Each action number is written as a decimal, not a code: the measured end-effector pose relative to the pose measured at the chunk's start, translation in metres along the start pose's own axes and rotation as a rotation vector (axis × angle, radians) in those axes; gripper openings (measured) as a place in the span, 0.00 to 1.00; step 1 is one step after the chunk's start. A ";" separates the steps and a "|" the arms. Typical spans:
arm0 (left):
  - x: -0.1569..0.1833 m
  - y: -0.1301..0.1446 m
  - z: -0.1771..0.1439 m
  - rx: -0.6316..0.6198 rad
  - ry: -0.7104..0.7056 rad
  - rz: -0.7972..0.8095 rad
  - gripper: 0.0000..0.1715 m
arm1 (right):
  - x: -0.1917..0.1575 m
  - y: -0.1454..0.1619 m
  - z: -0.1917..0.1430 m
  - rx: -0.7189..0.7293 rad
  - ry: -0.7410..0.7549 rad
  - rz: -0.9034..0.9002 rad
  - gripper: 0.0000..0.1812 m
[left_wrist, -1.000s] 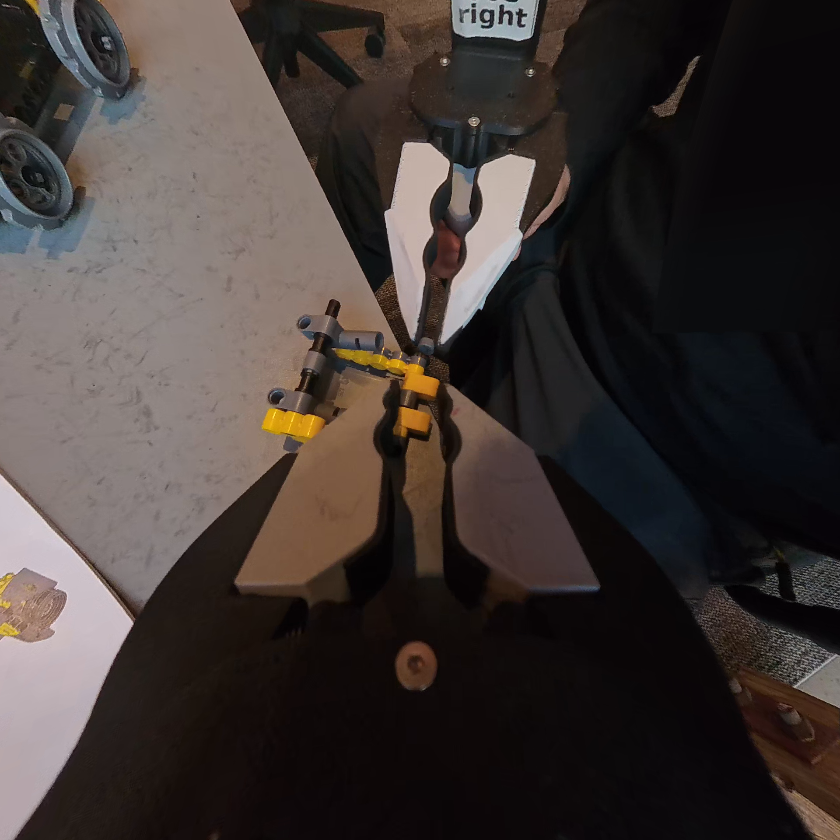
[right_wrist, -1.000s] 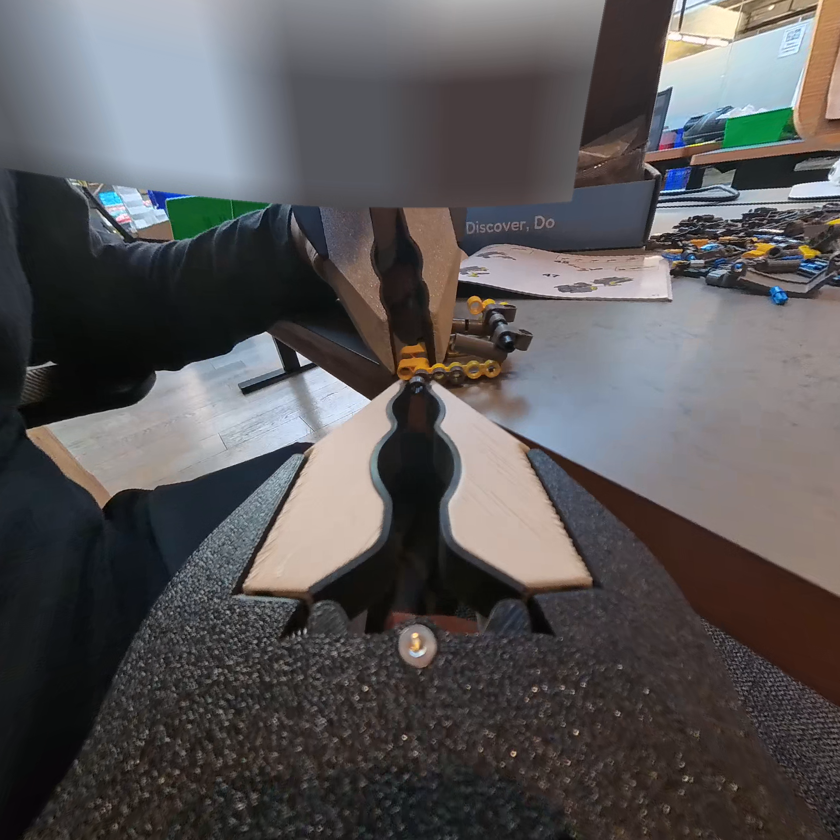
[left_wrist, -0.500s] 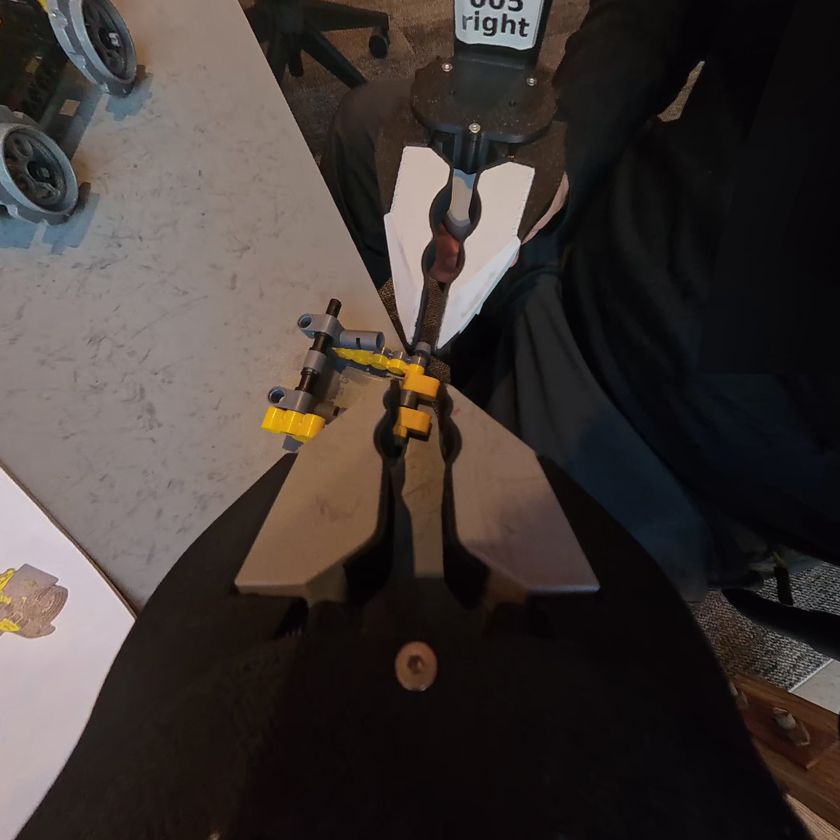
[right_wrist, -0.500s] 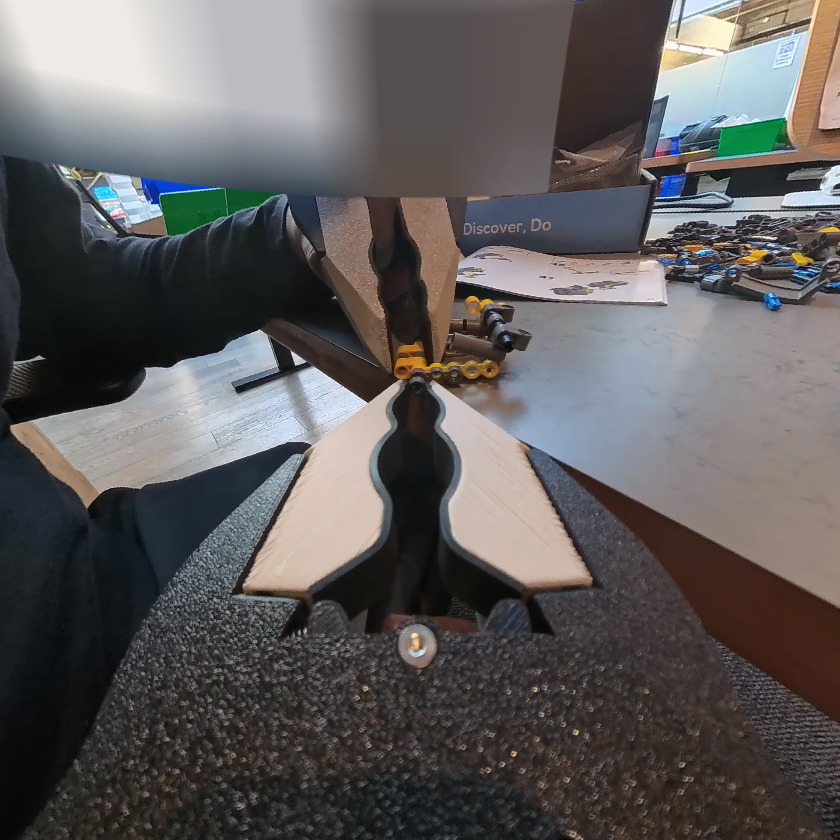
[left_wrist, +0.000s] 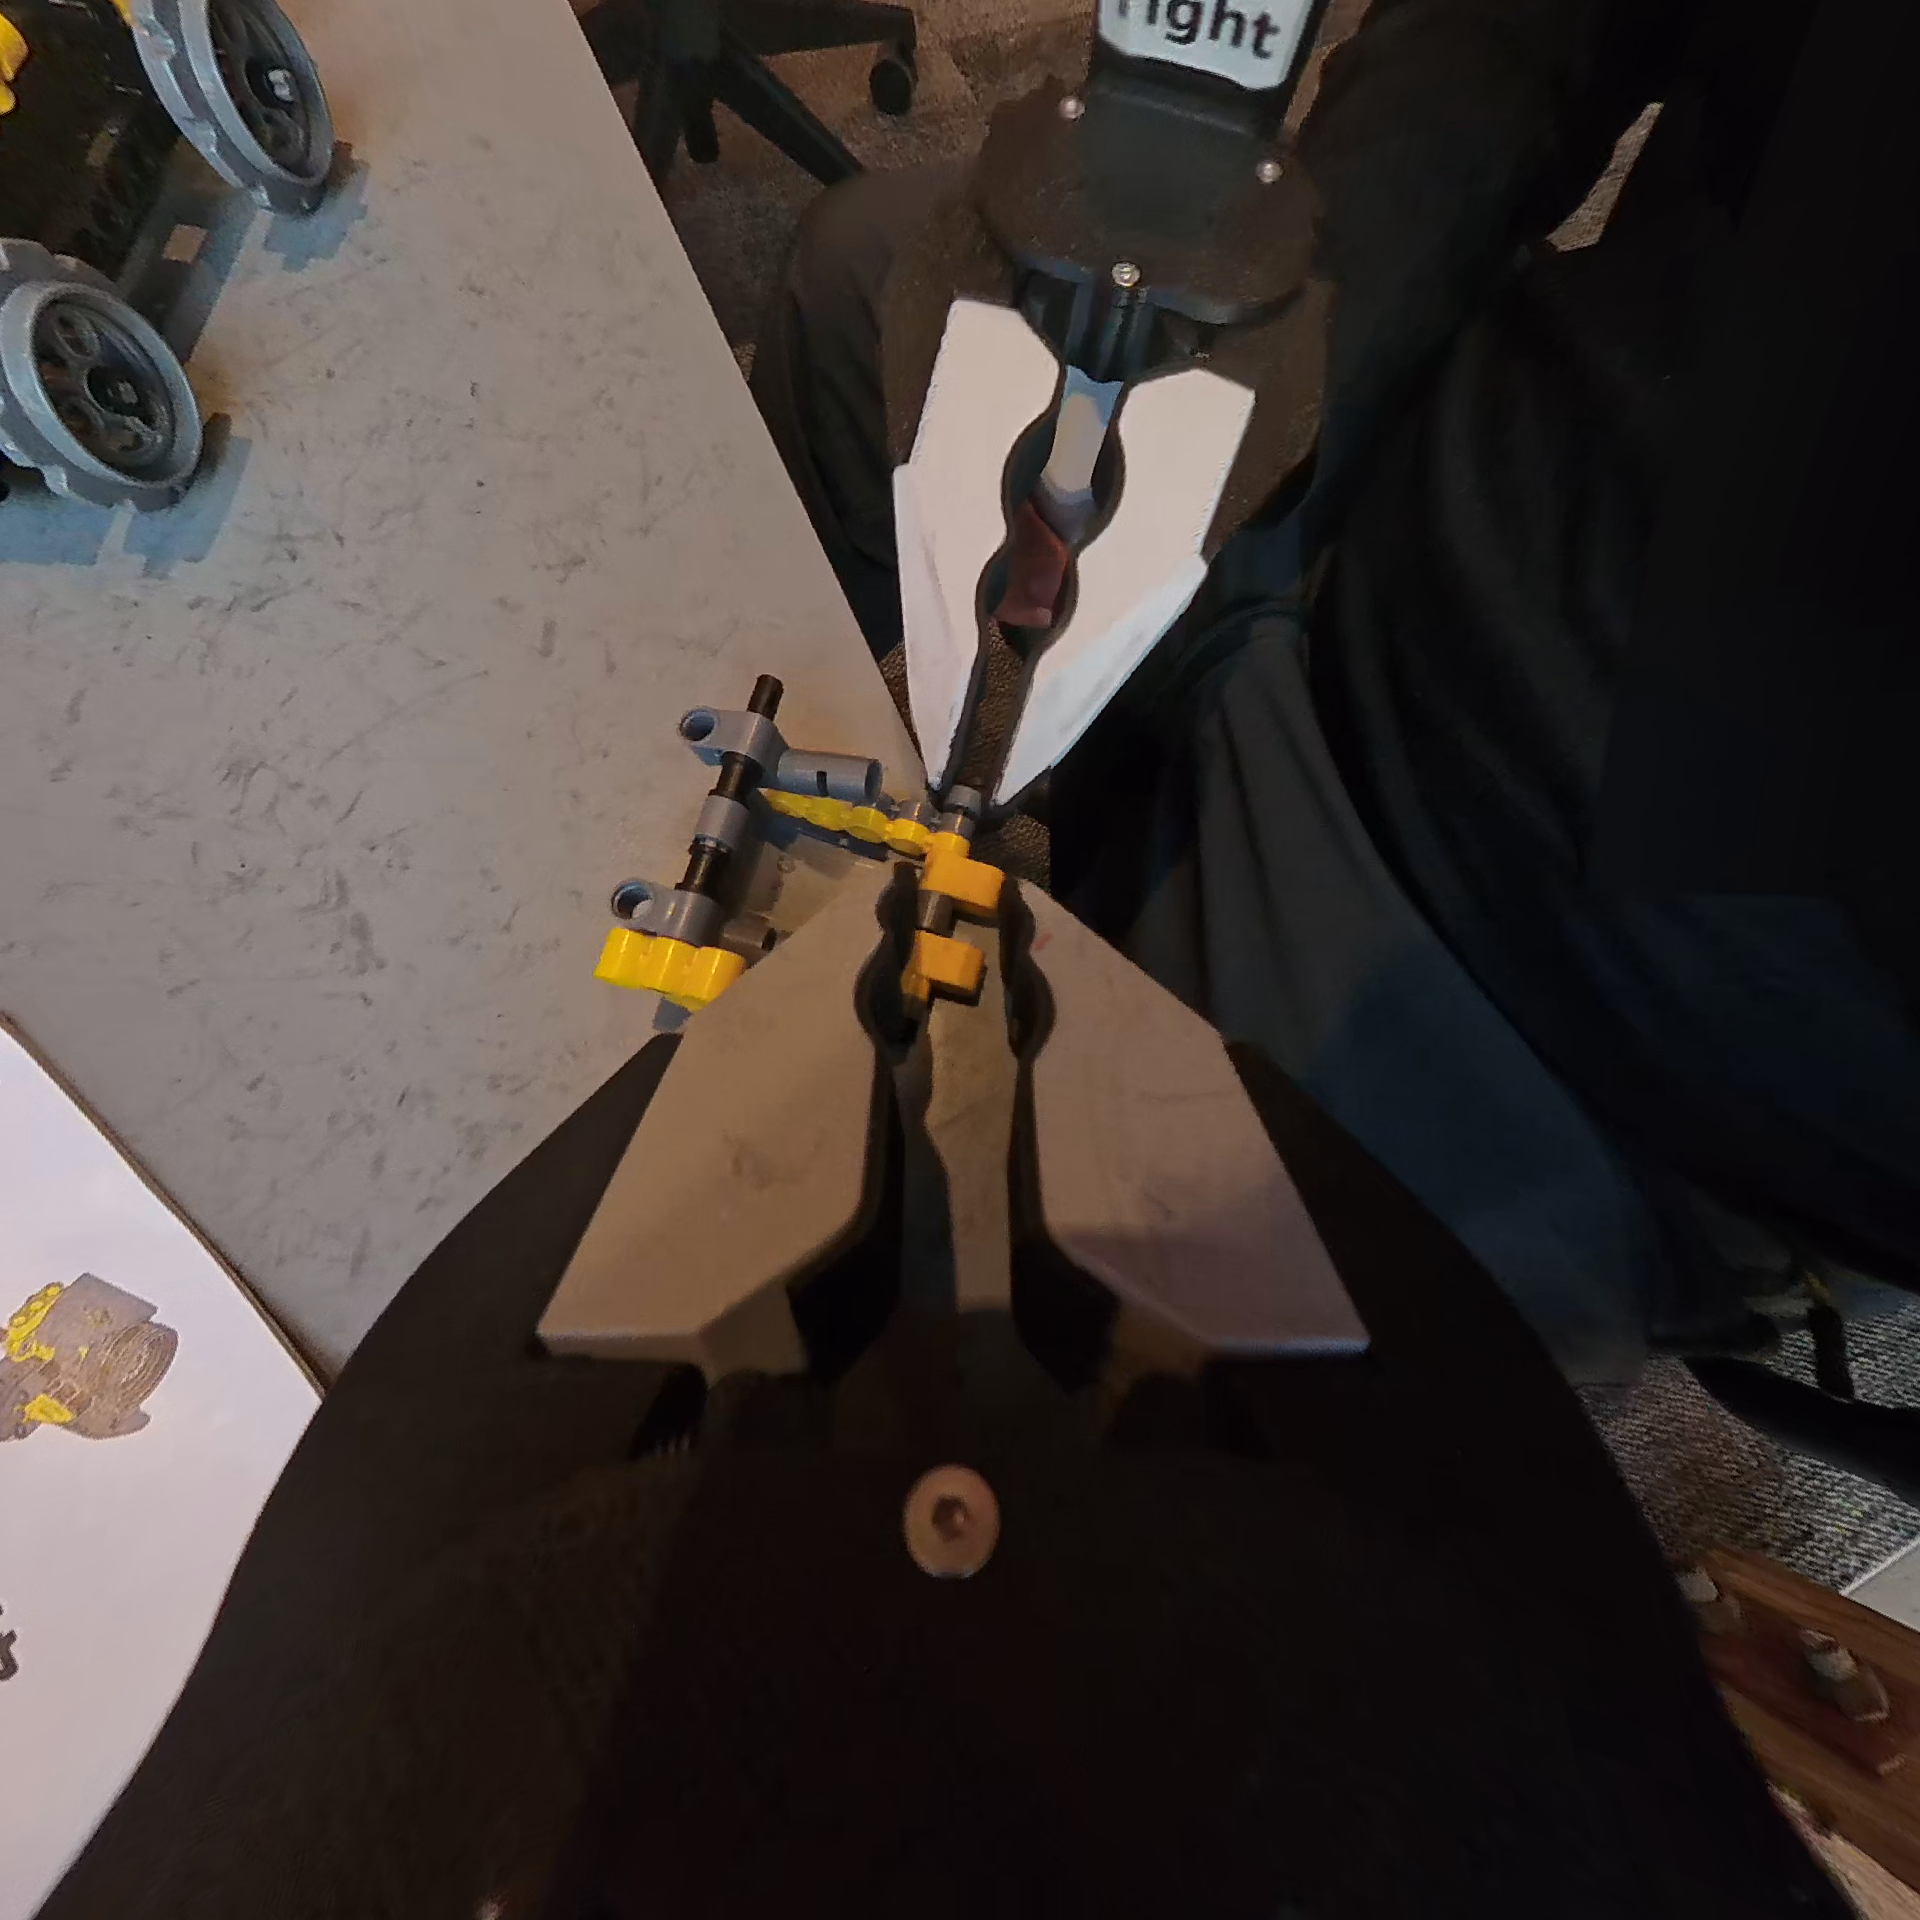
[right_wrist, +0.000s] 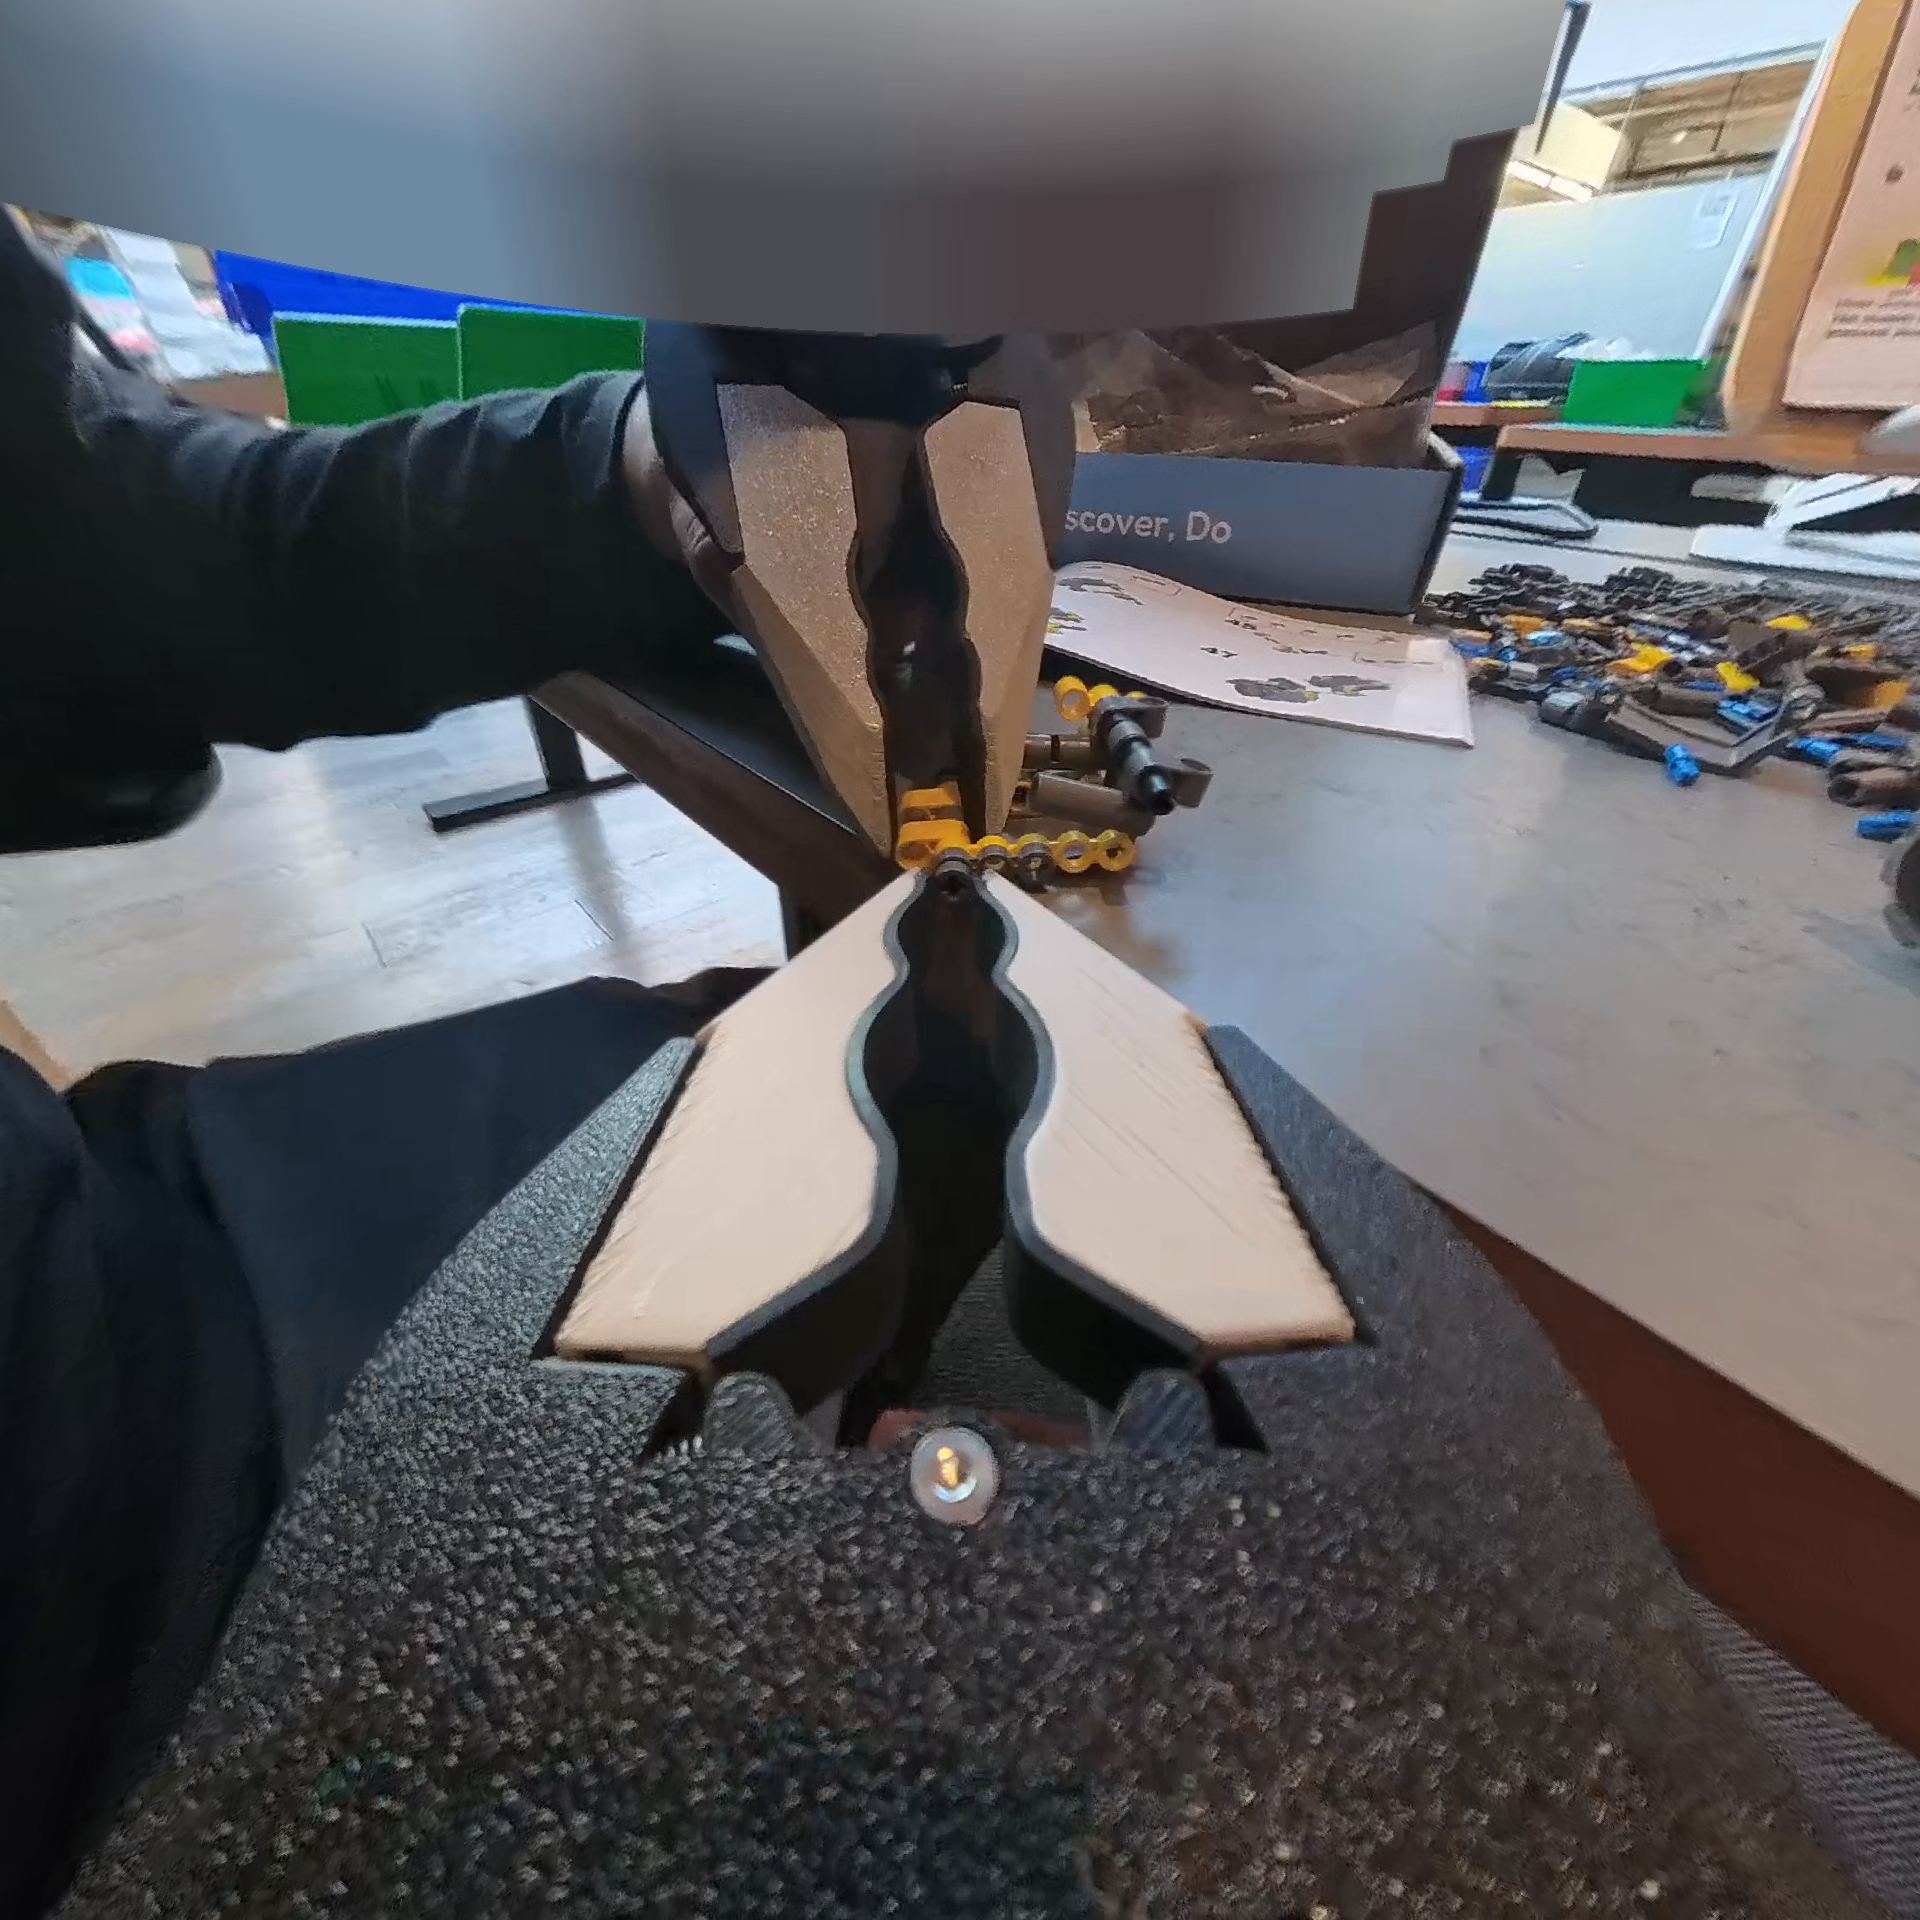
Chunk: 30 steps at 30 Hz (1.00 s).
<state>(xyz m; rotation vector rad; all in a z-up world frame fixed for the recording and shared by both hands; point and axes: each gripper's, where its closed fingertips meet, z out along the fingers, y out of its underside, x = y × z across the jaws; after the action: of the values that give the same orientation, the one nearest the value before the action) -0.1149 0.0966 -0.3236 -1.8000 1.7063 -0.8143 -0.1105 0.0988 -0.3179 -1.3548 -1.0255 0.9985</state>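
Note:
A small brick assembly (left_wrist: 790, 821) of grey connectors, a black axle, a thin yellow beam (right_wrist: 1070, 854) and yellow pieces lies at the table's edge. My left gripper (left_wrist: 940, 904) is shut on the orange connectors (left_wrist: 951, 914) at the assembly's near end. It also shows in the right wrist view (right_wrist: 935, 821), coming from above. My right gripper (right_wrist: 951, 881) is shut on the dark axle end that sticks out of that same end. It faces the left gripper tip to tip in the left wrist view (left_wrist: 961, 795).
The grey table (left_wrist: 312, 644) holds a wheeled model with grey wheels (left_wrist: 99, 405) at far left and an instruction booklet (left_wrist: 94, 1455). In the right wrist view, a pile of loose parts (right_wrist: 1714, 675) and a dark box (right_wrist: 1247, 520) stand farther back. A person's dark sleeve (right_wrist: 312, 582) is at left. The tips of both grippers are at nearly the same place.
Both grippers stay shut on the assembly in the same place. Only the view has shifted slightly.

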 end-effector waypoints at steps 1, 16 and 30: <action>0.000 0.000 0.000 -0.002 -0.001 0.003 0.08 | 0.000 0.000 0.000 -0.005 0.006 -0.029 0.03; 0.003 0.002 -0.001 -0.010 0.021 0.004 0.07 | -0.004 0.000 0.003 -0.091 -0.150 -0.048 0.03; 0.003 0.002 -0.001 -0.010 0.037 -0.010 0.07 | -0.004 0.000 0.003 0.115 -0.090 0.017 0.03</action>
<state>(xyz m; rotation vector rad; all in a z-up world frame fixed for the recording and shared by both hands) -0.1171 0.0931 -0.3238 -1.8119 1.7284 -0.8498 -0.1143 0.0953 -0.3177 -1.2349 -1.0093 1.1230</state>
